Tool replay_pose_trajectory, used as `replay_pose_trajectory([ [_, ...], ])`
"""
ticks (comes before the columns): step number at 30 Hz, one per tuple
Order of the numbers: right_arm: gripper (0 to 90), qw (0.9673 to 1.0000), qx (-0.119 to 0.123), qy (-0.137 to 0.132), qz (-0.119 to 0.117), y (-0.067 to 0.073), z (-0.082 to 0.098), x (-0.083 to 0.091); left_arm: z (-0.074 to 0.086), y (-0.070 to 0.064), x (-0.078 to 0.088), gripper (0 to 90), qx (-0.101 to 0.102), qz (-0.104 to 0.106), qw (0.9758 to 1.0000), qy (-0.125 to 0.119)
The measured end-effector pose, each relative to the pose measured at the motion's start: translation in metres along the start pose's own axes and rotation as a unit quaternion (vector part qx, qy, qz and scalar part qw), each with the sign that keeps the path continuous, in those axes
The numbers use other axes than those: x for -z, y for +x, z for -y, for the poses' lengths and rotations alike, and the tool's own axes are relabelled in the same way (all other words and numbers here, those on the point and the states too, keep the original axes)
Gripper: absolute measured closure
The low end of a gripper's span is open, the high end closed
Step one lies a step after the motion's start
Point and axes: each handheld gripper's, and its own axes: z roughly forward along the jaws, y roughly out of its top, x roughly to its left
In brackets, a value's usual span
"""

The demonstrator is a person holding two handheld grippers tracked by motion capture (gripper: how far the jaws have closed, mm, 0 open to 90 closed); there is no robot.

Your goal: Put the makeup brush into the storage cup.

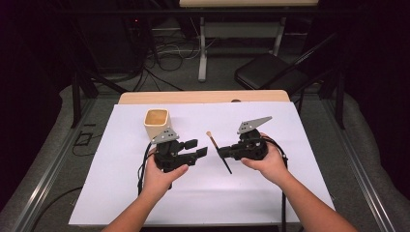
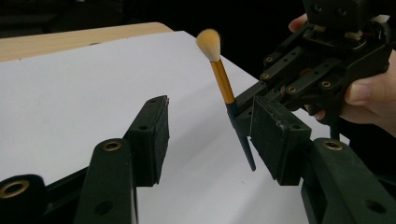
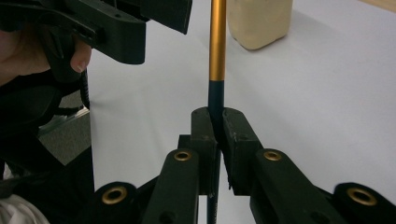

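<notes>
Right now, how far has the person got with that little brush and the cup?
Done: the right gripper has the makeup brush off the white sheet, jaws shut on its dark handle. In hand: the brush is held up between the two grippers, bristles up, and the left gripper faces it with open jaws, not touching. Left, at a guess: the cream cup stands apart with no brush in it, so that step isn't done.
</notes>
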Motion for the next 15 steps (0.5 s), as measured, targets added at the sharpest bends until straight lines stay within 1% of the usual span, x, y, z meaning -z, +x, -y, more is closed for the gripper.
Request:
replay_pose_trajectory([
  [1, 83.7, 1.0, -0.003, -0.009, -0.001, 0.0006, 0.0008, -0.0001, -0.0006, -0.0004, -0.0002, 46.8, 0.002, -0.001, 1.0, -0.002],
  [5, 83.7, 0.9998, -0.01, -0.019, 0.001, 0.0008, 0.0041, -0.0002, -0.0035, 0.0003, -0.0017, 46.4, 0.002, -0.002, 1.0, 0.0],
  [8, 83.7, 0.9994, -0.019, -0.028, 0.002, 0.0007, 0.0066, -0.0002, -0.0049, 0.0009, -0.0031, 46.3, 0.009, 0.001, 1.0, 0.004],
  [12, 83.7, 0.9986, -0.023, -0.047, 0.0, 0.0007, 0.007, 0.0013, -0.0053, 0.0014, -0.0052, 46.4, 0.012, 0.003, 0.9999, 0.006],
  [14, 83.7, 0.9981, -0.027, -0.055, 0.001, 0.0013, 0.0082, 0.0007, -0.0053, 0.0015, -0.0063, 46.5, 0.017, 0.002, 0.9998, 0.002],
  [15, 83.7, 0.9982, -0.025, -0.054, 0.003, 0.0009, 0.0089, 0.0008, -0.0056, 0.0017, -0.0063, 46.6, 0.02, 0.004, 0.9998, 0.001],
])
